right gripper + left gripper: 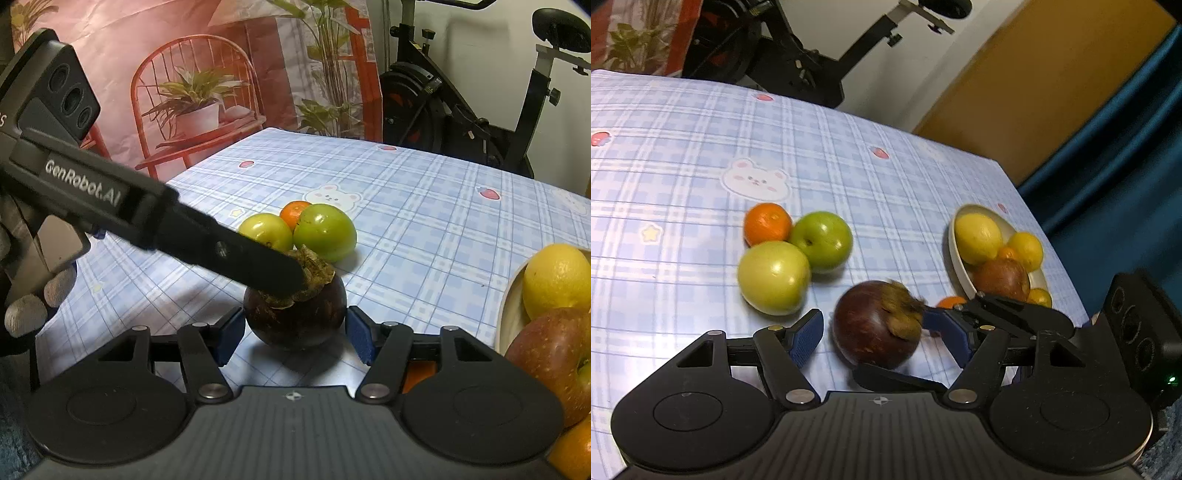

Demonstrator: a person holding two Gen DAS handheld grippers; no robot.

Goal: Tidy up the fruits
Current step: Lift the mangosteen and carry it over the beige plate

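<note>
A dark purple mangosteen [877, 326] with a brown cap sits on the checked tablecloth. It lies between the open fingers of my left gripper [877, 338]. In the right wrist view the mangosteen [295, 317] also sits between the open fingers of my right gripper [295, 338], apparently untouched by the pads. One left finger [236, 254] lies across the cap. Two green apples [822, 240] [774, 277] and an orange [767, 223] sit together beyond. A cream bowl [955, 254] at the right holds lemons [978, 238], a red apple [1001, 278] and small oranges.
The table's right edge [1045, 236] runs close past the bowl, with a blue curtain beyond. An exercise bike [461, 110] stands behind the table's far edge. A printed backdrop [203, 74] hangs at the far left. A small orange [951, 302] lies beside the bowl.
</note>
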